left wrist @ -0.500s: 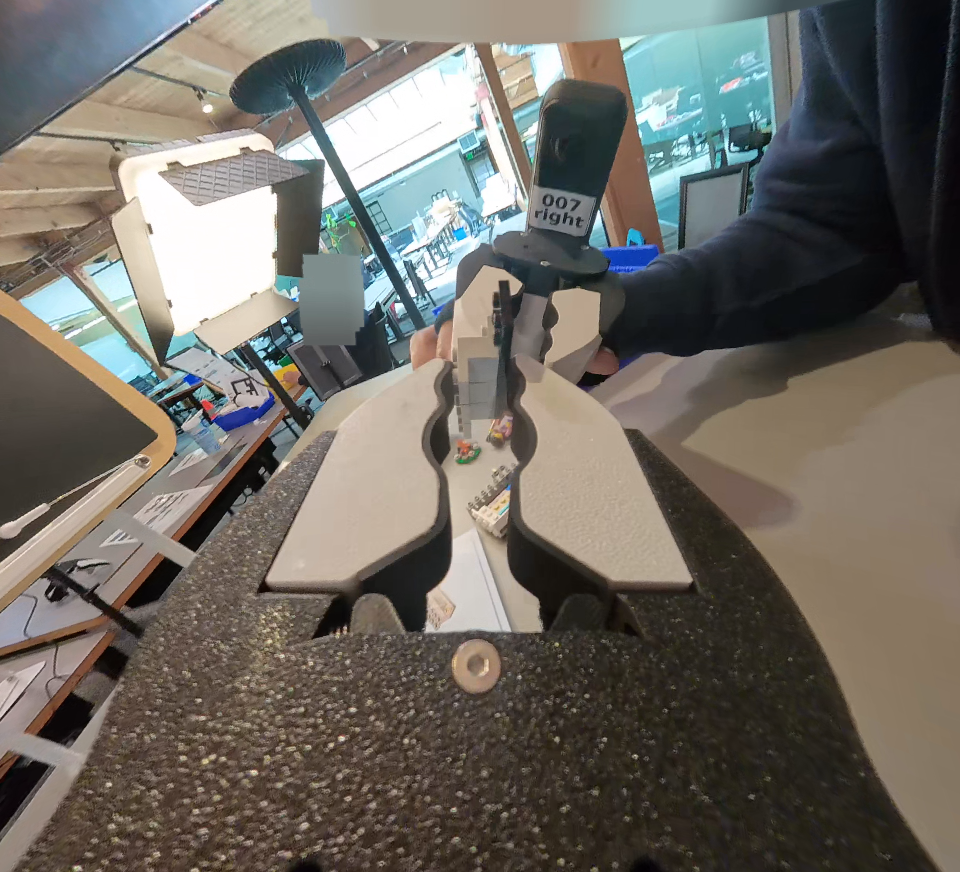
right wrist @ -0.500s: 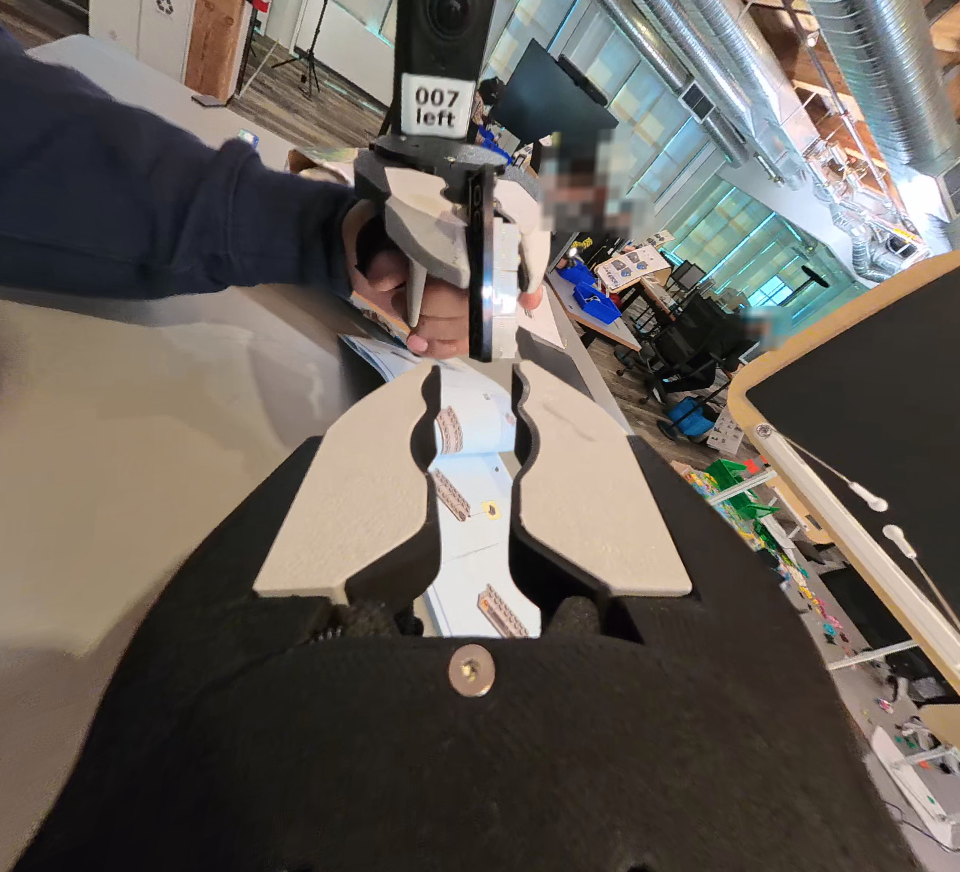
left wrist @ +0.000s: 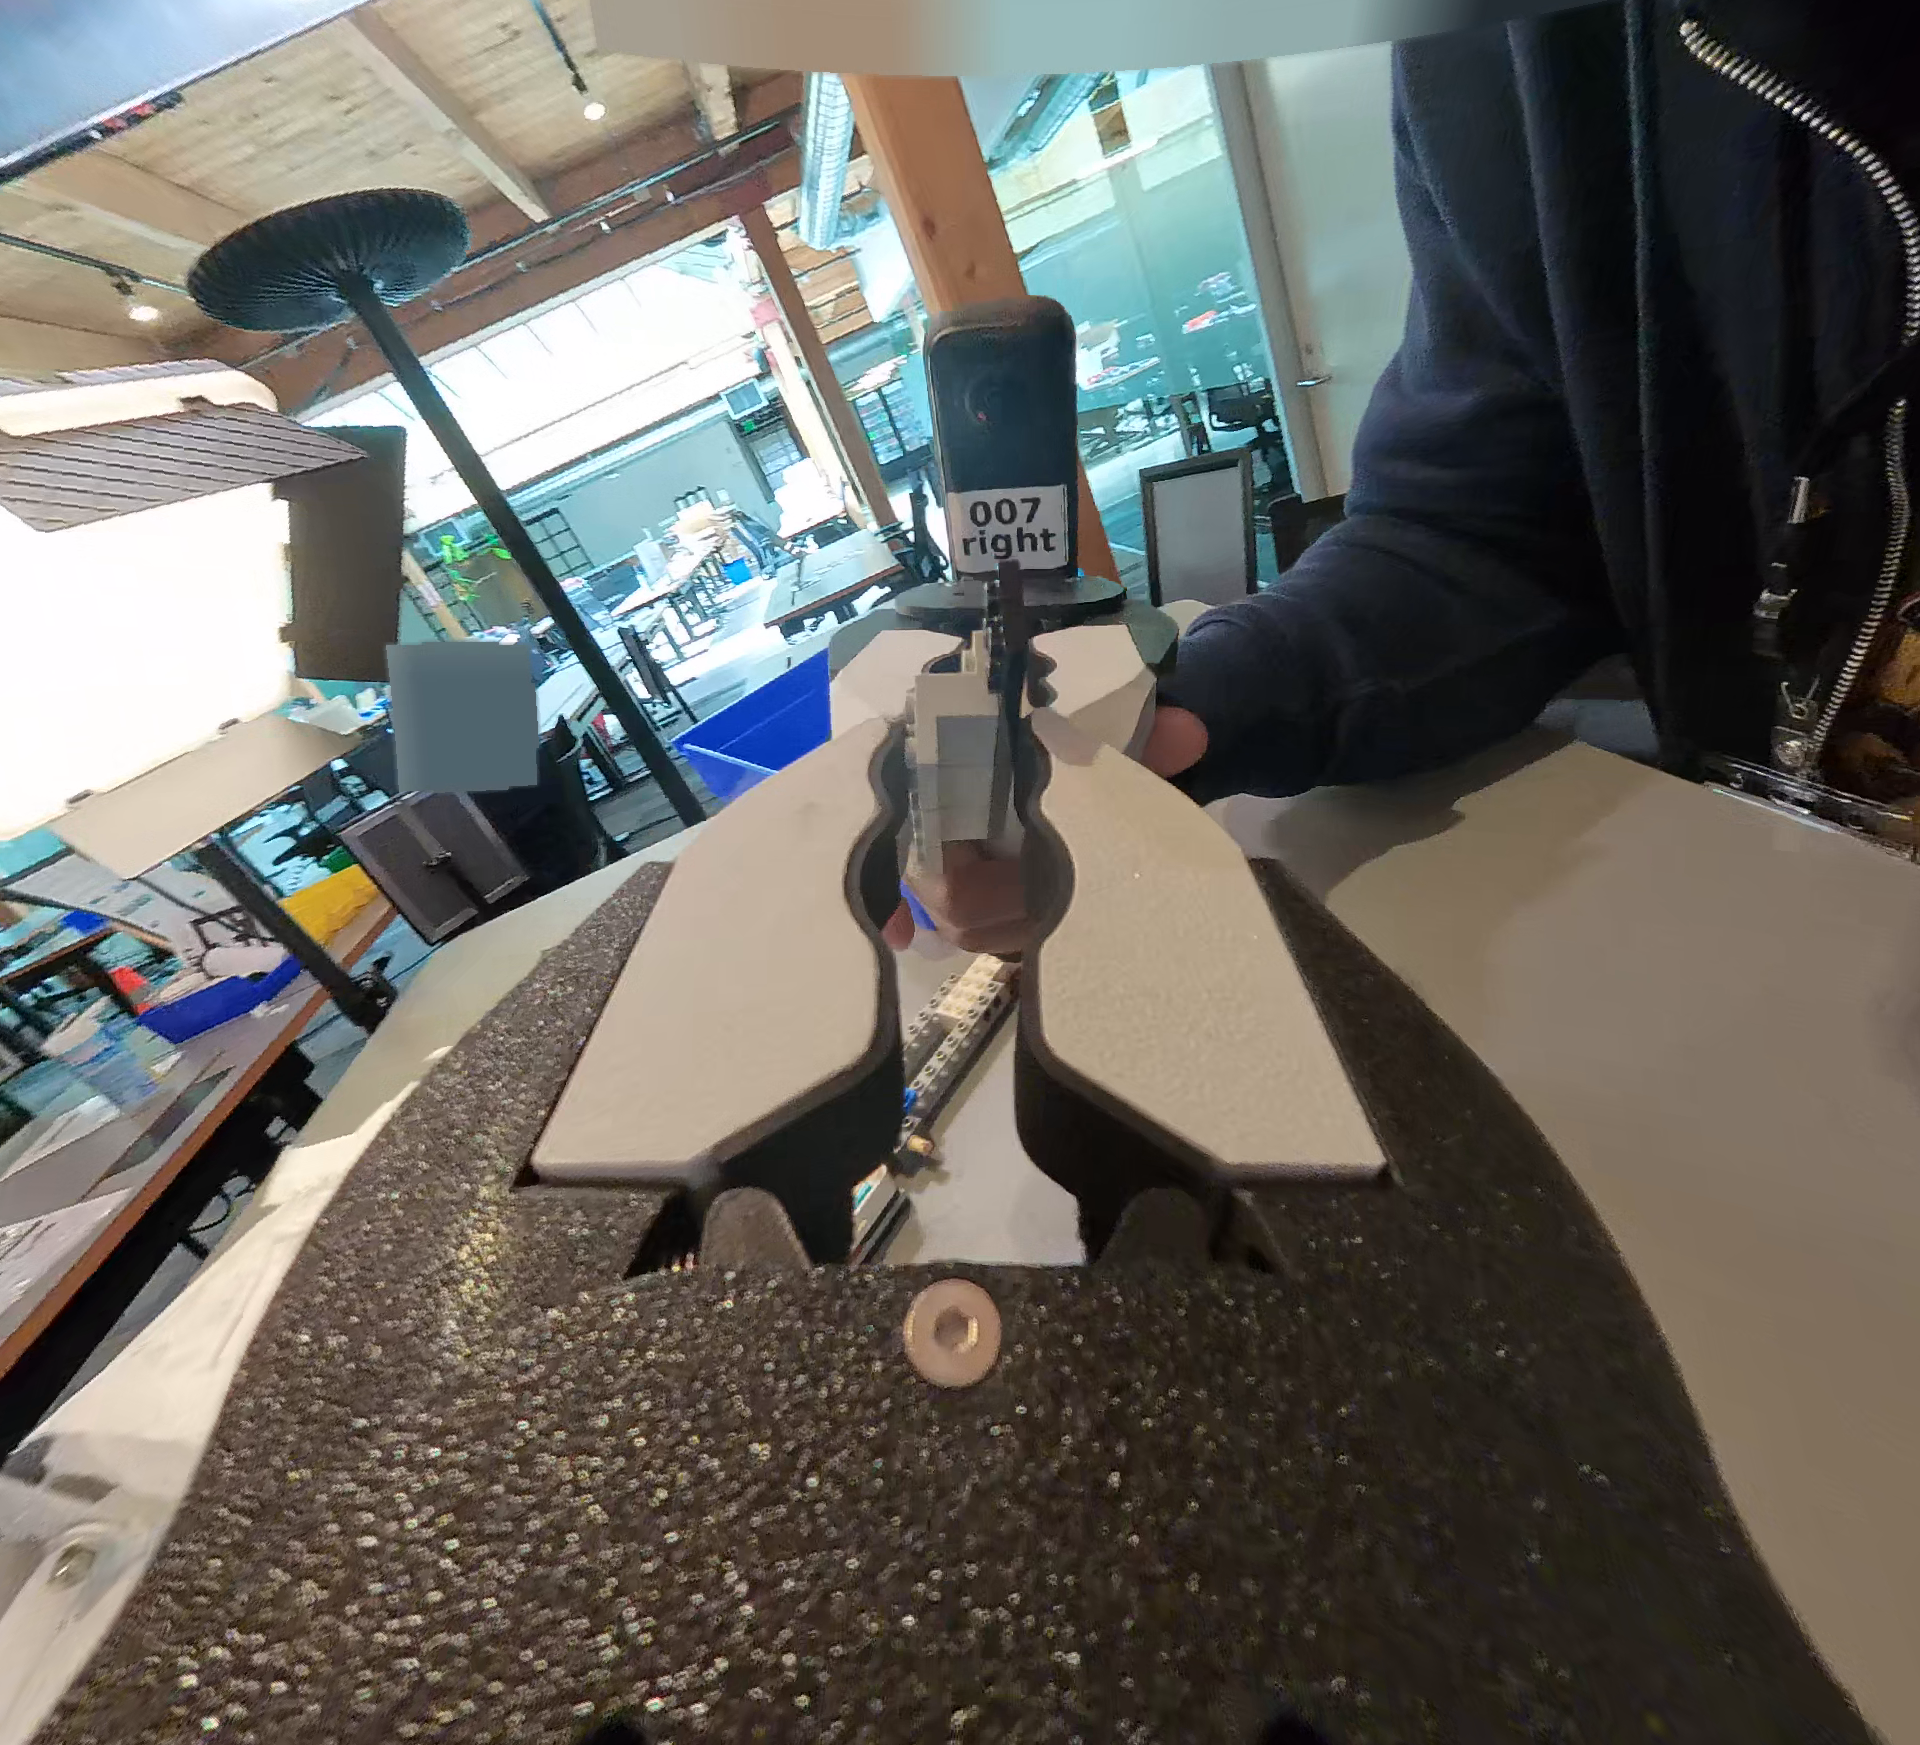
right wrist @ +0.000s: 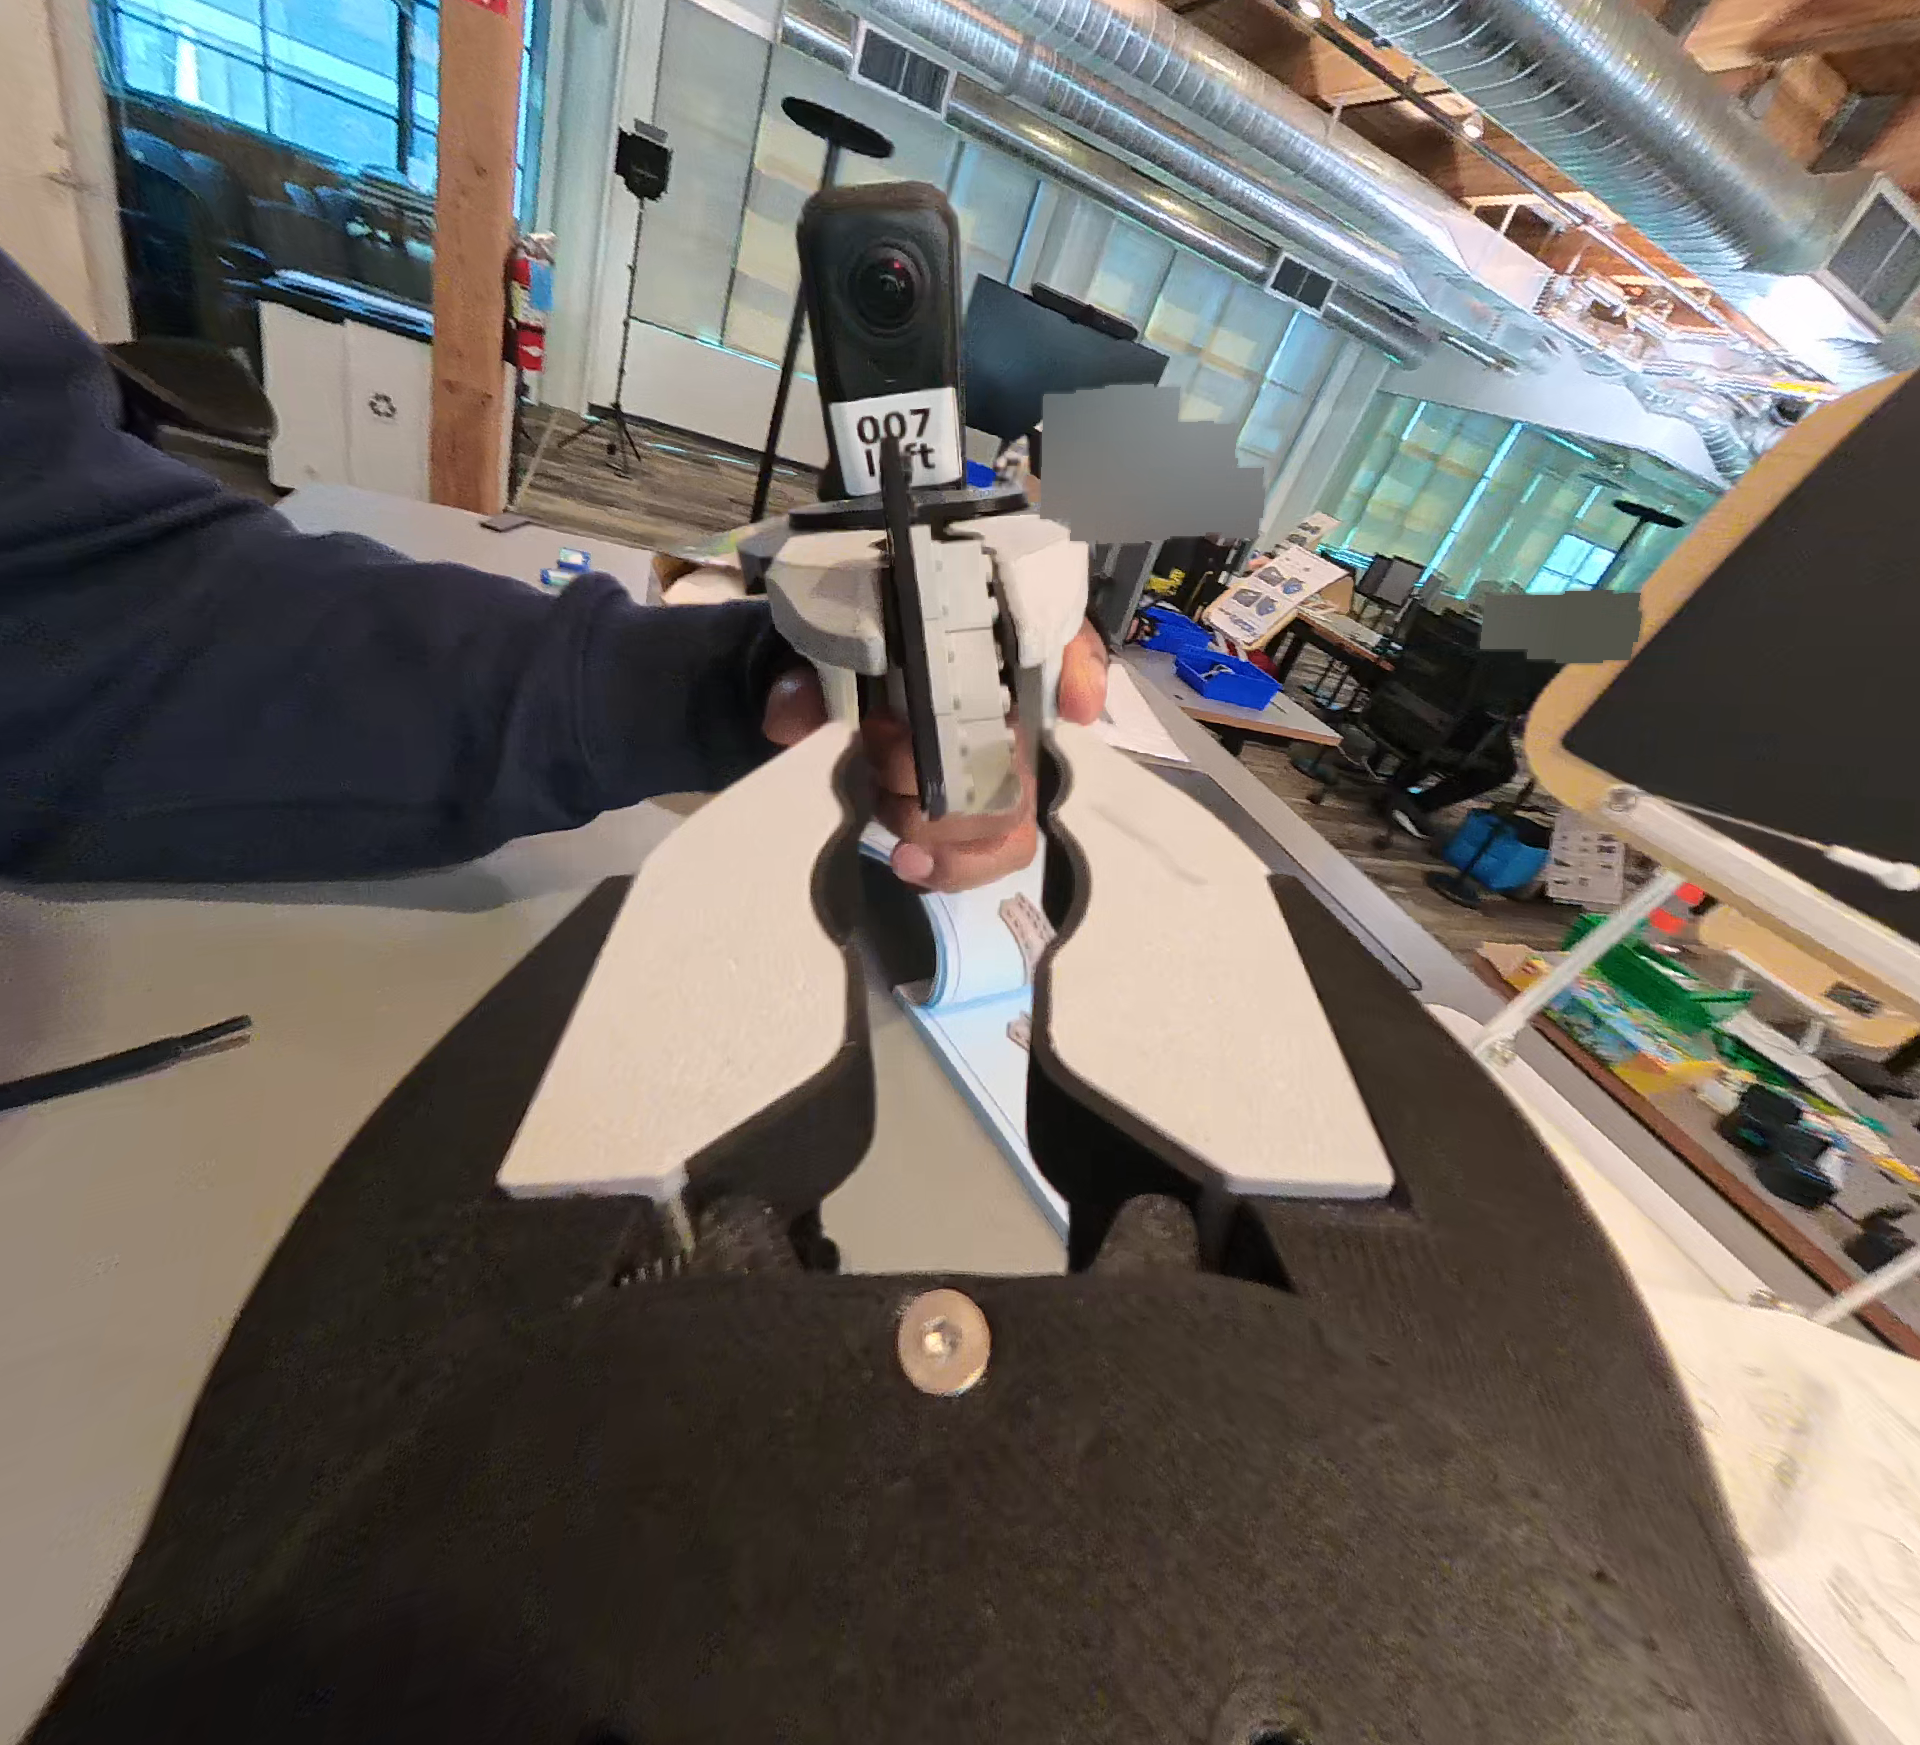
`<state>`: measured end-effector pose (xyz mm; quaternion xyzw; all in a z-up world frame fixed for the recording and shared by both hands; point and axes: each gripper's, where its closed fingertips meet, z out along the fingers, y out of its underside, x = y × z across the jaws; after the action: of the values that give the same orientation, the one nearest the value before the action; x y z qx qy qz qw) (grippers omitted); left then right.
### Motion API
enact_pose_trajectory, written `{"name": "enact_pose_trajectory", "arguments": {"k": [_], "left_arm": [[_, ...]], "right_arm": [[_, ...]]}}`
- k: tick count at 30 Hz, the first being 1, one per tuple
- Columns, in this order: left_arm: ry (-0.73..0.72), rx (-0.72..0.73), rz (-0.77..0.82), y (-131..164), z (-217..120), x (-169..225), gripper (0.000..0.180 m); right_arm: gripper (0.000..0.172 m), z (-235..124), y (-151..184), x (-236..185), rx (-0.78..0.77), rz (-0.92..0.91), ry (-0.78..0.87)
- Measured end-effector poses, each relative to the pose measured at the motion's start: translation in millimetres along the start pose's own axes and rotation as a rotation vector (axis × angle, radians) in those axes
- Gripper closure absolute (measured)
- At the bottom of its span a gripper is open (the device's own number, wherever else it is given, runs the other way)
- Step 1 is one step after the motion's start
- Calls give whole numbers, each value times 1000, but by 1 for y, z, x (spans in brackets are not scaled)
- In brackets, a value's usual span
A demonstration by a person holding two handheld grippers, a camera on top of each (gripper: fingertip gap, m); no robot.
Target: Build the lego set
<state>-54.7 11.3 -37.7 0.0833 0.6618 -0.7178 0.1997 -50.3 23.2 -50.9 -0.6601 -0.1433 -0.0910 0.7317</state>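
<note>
The left gripper (left wrist: 958,734) is clamped on a grey brick stack (left wrist: 961,760) backed by a black plate (right wrist: 914,656), held up above the bench (right wrist: 208,1176). The right gripper (right wrist: 945,765) faces it, fingers apart on either side of the stack's end, apparently not pressing. An open booklet (right wrist: 977,968) lies beneath on the bench. Blue bins (right wrist: 1226,677) sit on far tables, contents unclear

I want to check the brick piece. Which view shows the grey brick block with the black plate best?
The right wrist view: the grey brick block faces it nearly whole, clamped in the left tongs. The left wrist view shows it narrower, between its own fingertips.
</note>
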Motion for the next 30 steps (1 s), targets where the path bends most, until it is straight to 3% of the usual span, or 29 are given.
{"name": "enact_pose_trajectory", "arguments": {"k": [1, 5, 10, 15, 17, 25, 30], "left_arm": [[6, 2, -6, 1, 3, 1, 161], [-43, 33, -91, 8, 9, -7, 160], [-316, 45, -378, 36, -2, -32, 133], [-595, 179, -608, 44, -8, -38, 135], [-664, 160, -639, 53, -7, -39, 137], [-626, 166, -661, 60, 0, -31, 144], [-582, 31, -568, 68, 5, -22, 151]], "right_arm": [[151, -1, 2, 1, -10, -24, 22], [153, -10, 4, 12, -36, -112, 135], [153, -24, 18, 42, -123, -231, 407], [153, -22, 45, 58, -343, -422, 624], [153, -17, 48, 55, -375, -464, 652], [153, -7, 56, 41, -423, -549, 599], [153, -6, 51, 30, -379, -701, 507]]}}
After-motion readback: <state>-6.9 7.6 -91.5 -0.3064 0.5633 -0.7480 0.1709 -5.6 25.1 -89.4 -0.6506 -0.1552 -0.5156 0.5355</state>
